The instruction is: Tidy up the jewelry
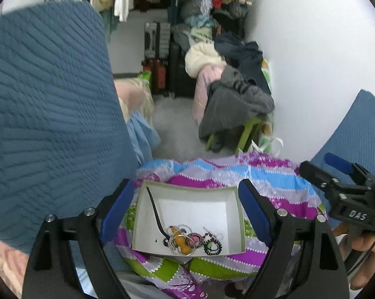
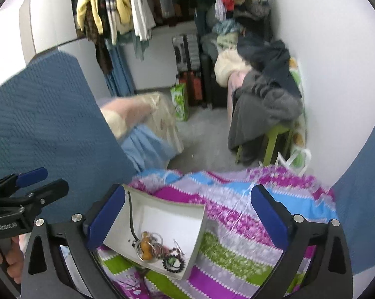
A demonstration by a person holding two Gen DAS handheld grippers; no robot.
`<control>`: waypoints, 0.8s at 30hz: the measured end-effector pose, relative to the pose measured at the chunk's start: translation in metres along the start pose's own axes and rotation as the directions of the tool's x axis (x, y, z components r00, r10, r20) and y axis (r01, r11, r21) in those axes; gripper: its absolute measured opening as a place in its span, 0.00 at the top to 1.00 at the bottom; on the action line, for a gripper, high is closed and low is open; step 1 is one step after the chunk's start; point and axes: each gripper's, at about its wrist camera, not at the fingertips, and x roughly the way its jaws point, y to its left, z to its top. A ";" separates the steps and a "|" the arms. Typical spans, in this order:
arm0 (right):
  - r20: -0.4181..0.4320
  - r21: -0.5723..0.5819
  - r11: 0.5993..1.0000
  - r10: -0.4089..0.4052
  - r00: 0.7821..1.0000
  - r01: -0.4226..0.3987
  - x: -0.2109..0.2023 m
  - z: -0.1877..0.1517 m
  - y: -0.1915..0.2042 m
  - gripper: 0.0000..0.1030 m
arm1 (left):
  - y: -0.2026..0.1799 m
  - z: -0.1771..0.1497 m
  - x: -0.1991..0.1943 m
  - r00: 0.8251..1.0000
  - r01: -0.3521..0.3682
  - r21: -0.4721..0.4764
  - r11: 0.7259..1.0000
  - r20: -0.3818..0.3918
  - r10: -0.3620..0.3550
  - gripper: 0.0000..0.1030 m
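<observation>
Both the left gripper [image 1: 185, 209] and right gripper [image 2: 187, 218] gape wide, empty; the tangled jewelry [image 1: 192, 240] could snag and tip the white box [image 1: 239, 221] off the soft striped cloth [image 1: 274, 174].

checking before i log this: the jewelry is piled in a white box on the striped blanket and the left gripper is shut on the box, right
Not quite. The jewelry is piled in the white box on the striped blanket, but the left gripper is open, its blue pads either side of the box without clamping it, as the left wrist view shows.
</observation>
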 end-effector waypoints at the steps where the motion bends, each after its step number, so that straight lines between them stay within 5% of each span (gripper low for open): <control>1: 0.018 -0.005 1.000 -0.008 1.000 0.008 -0.008 0.002 0.000 0.01 | -0.001 0.002 -0.006 1.000 -0.004 -0.004 1.000 0.010 0.004 0.17; 6: 0.107 0.000 1.000 -0.028 0.994 0.028 -0.052 0.006 0.001 0.00 | -0.005 0.003 -0.035 0.999 -0.021 0.003 1.000 0.047 0.021 0.14; 10: 0.155 -0.014 0.999 -0.026 0.988 0.028 -0.079 0.002 0.006 0.00 | -0.011 -0.001 -0.053 0.998 0.027 0.017 0.999 0.064 -0.028 0.00; 24: 0.192 -0.007 1.000 -0.012 0.981 0.014 -0.103 -0.038 0.016 0.00 | -0.013 -0.039 -0.084 0.993 0.013 0.026 1.000 0.119 -0.016 0.00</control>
